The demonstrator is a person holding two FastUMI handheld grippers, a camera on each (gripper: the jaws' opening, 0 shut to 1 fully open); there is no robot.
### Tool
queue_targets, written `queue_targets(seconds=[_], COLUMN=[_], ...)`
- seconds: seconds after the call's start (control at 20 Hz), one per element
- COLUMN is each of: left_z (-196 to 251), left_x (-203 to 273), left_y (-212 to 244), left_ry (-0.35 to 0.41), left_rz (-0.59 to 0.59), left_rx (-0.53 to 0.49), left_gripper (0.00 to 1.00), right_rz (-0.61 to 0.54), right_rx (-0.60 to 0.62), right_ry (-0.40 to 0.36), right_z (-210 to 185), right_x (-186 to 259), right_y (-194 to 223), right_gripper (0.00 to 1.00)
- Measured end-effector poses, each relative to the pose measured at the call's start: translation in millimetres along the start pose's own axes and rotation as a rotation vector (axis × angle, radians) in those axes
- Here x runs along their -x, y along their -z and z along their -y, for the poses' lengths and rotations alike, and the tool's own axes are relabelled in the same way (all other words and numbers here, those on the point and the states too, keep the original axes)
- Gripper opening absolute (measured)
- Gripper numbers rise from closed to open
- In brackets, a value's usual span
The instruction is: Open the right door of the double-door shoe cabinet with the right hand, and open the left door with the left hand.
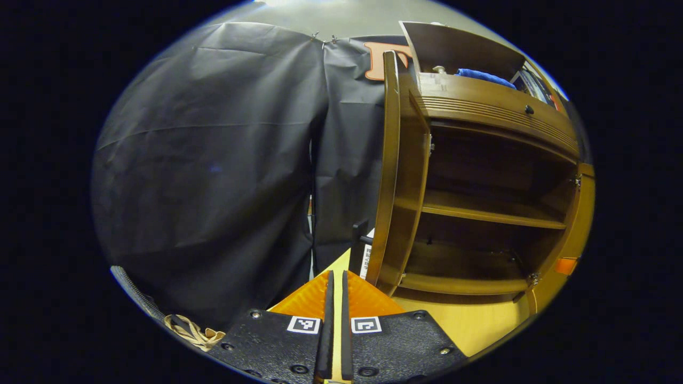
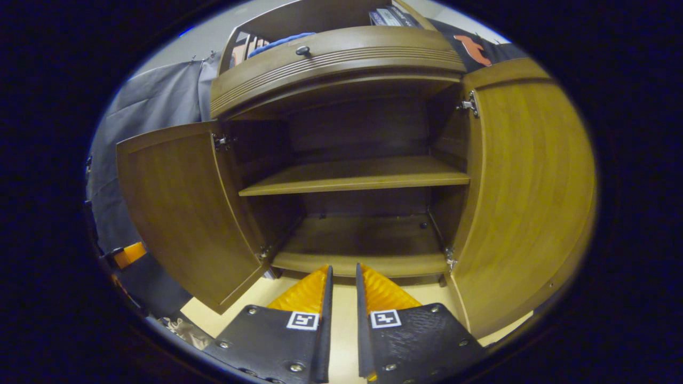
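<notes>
The wooden shoe cabinet (image 2: pixel 341 58) stands with both doors swung wide. In the right gripper view its left door (image 2: pixel 187 213) hangs out to the left and its right door (image 2: pixel 528 202) to the right. A bare middle shelf (image 2: pixel 352 176) and a bare bottom board show inside. My right gripper (image 2: pixel 343 269) hovers low in front of the opening, slightly open, holding nothing. In the left gripper view the left door (image 1: pixel 389 160) shows edge-on, just right of my left gripper (image 1: pixel 337 274). That gripper is shut on nothing and clear of the door.
A black cloth wall (image 1: pixel 213 160) runs left of the cabinet. A blue cloth (image 1: pixel 483 76) lies on the cabinet's upper shelf, above a drawer with a small knob (image 2: pixel 303 50). Tan straps (image 1: pixel 192 330) lie on the pale yellow floor (image 1: pixel 469 320).
</notes>
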State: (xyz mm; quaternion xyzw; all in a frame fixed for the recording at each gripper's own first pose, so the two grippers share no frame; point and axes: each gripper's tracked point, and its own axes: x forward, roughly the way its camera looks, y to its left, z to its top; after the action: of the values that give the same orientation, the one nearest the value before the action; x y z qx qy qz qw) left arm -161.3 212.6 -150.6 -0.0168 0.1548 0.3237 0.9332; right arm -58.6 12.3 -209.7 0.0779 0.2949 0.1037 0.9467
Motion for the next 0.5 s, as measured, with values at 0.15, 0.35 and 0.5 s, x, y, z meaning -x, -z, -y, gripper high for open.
queue_targets(seconds=[0.15,0.35,0.5], left_z=[-6.5,15.8,48.4], left_x=[11.6,27.0,29.5], left_y=[-14.7,-36.1,-62.3], left_ry=[-0.042,0.003,0.079], left_rz=[0.049,0.112,0.174], left_rx=[-0.025,-0.073,-0.073], left_gripper=[0.07,0.07,0.07], right_rz=[-0.004,0.003,0.041], right_rx=[0.000,-0.009,-0.010], right_ry=[0.012,0.028,0.056], right_z=[6.0,12.9,19.0], right_x=[2.6,6.9,16.1], right_y=[2.9,0.9,-11.3], right_gripper=[0.21,0.21,0.21])
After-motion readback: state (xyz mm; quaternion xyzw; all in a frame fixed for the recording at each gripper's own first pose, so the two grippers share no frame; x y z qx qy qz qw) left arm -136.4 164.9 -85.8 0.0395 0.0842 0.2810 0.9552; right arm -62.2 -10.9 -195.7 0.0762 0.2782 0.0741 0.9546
